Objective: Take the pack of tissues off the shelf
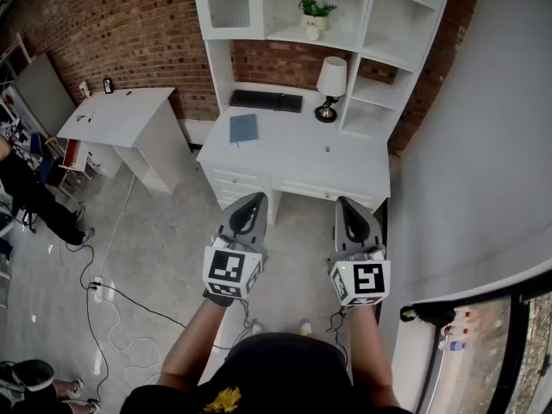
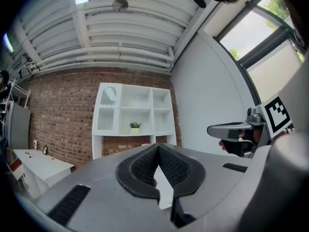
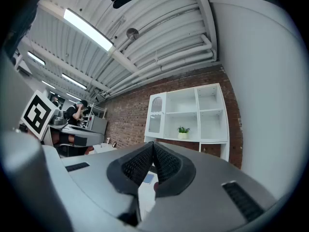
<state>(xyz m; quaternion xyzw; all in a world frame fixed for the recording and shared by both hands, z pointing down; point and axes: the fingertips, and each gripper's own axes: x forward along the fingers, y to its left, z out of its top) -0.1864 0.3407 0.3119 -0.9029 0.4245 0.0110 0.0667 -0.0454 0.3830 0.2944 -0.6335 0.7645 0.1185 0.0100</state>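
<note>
Head view: L tool (image 1: 252,198) & R tool (image 1: 346,202) both clenched, nothing btwn jaws, held well short of the counter (image 1: 293,158). No tissue pack made out anywhere on the shelf (image 1: 373,24); too small or hidden. Risk: reaching w/o locating it, knocking the plant (image 1: 316,11) or lamp (image 1: 331,78). Also a keyboard (image 1: 266,101) & blue notebook (image 1: 244,128) on the counter; jaws need opening first.

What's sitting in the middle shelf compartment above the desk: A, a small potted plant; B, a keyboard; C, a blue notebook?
A: a small potted plant stands on that shelf, while the keyboard and blue notebook lie on the desk below.
</note>
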